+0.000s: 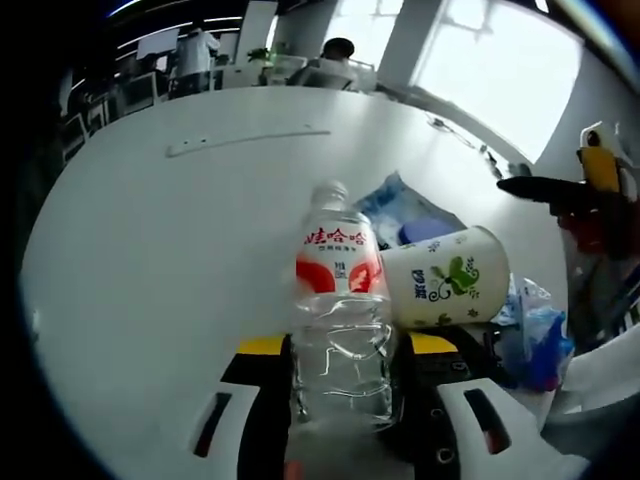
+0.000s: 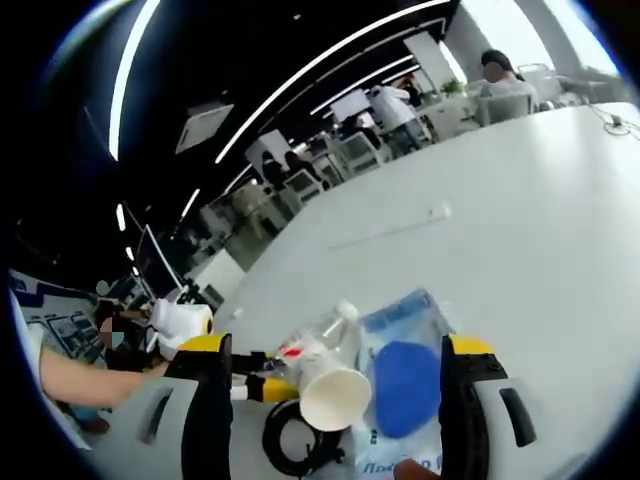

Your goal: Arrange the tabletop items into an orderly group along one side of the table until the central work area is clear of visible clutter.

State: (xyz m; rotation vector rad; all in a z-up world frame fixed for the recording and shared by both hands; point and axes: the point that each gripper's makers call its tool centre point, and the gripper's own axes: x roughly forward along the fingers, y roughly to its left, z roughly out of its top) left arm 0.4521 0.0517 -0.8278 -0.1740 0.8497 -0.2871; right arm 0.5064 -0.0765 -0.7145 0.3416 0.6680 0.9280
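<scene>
A clear water bottle [image 1: 340, 320] with a red and white label stands between the yellow-tipped jaws of my left gripper [image 1: 345, 345], which is shut on its lower body. A white paper cup [image 1: 445, 278] with a green leaf print lies on its side just right of the bottle. Behind both lies a blue plastic packet [image 1: 405, 210]. My right gripper [image 2: 337, 345] is open, its jaws wide apart; the cup [image 2: 335, 395], bottle [image 2: 322, 348] and packet [image 2: 405, 375] lie ahead of it. That gripper [image 1: 560, 190] reaches in from the right in the left gripper view.
The white table [image 1: 160, 260] stretches wide and bare to the left and far side, with a thin pale strip [image 1: 250, 140] on it. A crumpled blue and clear bag [image 1: 535, 335] lies right of the cup. A black cable [image 2: 290, 440] coils near my right gripper. People sit at desks beyond.
</scene>
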